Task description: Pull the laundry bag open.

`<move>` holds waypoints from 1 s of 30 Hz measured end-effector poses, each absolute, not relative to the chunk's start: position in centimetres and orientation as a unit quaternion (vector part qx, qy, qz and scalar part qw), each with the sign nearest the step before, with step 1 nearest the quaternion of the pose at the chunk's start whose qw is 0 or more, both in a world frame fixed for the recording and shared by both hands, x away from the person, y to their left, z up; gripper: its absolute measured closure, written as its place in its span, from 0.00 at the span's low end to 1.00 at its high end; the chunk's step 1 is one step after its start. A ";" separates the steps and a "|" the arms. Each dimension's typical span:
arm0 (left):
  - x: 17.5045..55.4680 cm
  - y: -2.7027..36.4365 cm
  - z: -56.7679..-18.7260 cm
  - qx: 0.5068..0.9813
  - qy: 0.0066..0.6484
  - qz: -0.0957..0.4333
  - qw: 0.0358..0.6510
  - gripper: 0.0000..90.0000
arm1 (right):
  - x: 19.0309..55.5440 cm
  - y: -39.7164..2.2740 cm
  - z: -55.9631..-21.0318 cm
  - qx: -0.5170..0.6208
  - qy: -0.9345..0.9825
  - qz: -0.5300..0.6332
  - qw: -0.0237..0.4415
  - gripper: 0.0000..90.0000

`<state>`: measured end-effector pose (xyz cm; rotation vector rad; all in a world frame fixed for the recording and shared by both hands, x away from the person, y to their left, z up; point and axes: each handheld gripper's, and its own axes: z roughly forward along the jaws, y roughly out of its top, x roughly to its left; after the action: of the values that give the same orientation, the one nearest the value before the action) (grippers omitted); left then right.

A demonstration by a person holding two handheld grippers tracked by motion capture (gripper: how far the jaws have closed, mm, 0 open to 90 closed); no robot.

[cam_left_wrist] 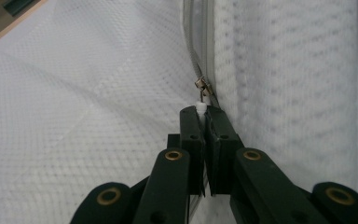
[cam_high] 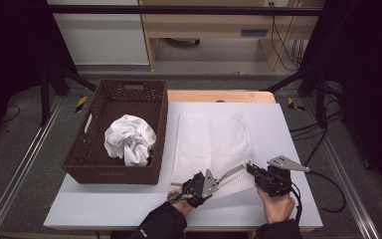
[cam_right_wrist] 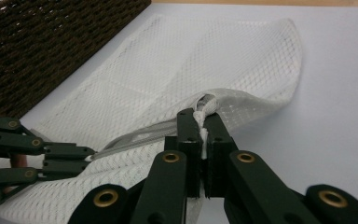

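The left hand-held gripper (cam_left_wrist: 204, 112) is clamped on the zipper pull (cam_left_wrist: 200, 108) of the mesh bag (cam_high: 211, 144); the zipper runs straight ahead toward the right hand-held gripper (cam_right_wrist: 200, 116), pinched on the bag's corner.

A white tabletop (cam_high: 278, 129) is carrying everything here, with a strip of bare wood showing along its far edge. A dark brown woven basket (cam_high: 87, 159) is sitting directly on its left part, reaching slightly over the far edge. Just beside the basket, a white mesh laundry bag (cam_high: 211, 139) is lying flat across the middle, its near end lifting off the surface. The right and near-left parts are lying bare.
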<state>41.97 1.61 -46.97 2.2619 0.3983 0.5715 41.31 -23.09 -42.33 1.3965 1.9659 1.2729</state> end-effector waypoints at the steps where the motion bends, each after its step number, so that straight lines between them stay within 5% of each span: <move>1: 42.0 1.9 -47.0 0.886 0.155 0.225 0.375 0.95 | 41.3 -23.1 -42.2 0.502 0.705 0.457 0.207 0.98; 30: 41.5 9.3 -47.0 0.891 0.181 0.236 0.344 0.95 | 41.5 -23.4 -41.9 0.504 0.702 0.455 0.216 0.98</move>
<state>41.47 9.26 -46.97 2.3147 0.4706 0.6128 41.47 -23.38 -41.92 1.3963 1.9468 1.2600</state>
